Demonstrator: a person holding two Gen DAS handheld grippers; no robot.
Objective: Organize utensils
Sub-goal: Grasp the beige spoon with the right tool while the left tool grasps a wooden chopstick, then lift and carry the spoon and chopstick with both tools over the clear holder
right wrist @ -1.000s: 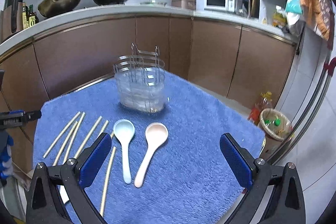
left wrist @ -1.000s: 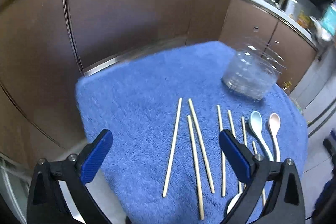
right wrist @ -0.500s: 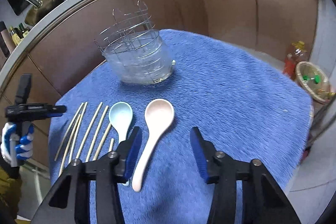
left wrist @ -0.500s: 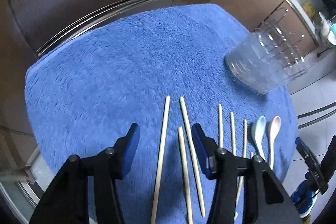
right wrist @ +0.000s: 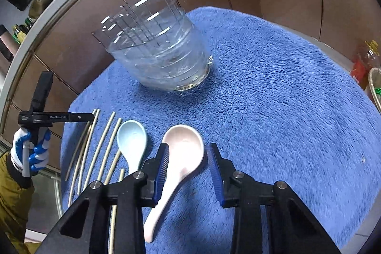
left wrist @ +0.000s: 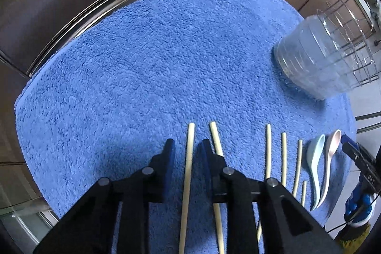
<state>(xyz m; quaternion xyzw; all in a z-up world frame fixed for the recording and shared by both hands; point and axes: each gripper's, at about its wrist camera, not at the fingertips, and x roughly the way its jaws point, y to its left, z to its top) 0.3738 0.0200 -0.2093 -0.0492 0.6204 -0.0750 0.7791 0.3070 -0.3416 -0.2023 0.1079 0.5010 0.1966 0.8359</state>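
Left wrist view: the left gripper (left wrist: 188, 146) sits low in the frame, its jaws drawn narrow after just closing in, with one chopstick (left wrist: 188, 173) lying between them; a small gap shows on either side, so the pads do not seem to press it yet. A second chopstick (left wrist: 217, 142) runs just beside the right-hand finger, partly under it. If the fingers dig into the blue towel (left wrist: 166, 51), they could drag pile and nudge that neighbour, or the thin stick could roll out sideways.

In the right wrist view, the right gripper (right wrist: 188, 158) straddles the pink spoon (right wrist: 183, 146) near where bowl meets handle, jaws partly closed and not clearly touching. The smooth rounded shape might slip, or tip toward the light blue spoon (right wrist: 132, 137) to its left.

The clear holder (right wrist: 164, 58) stands in the upper middle, a wire rack inside it, with no utensils in it.
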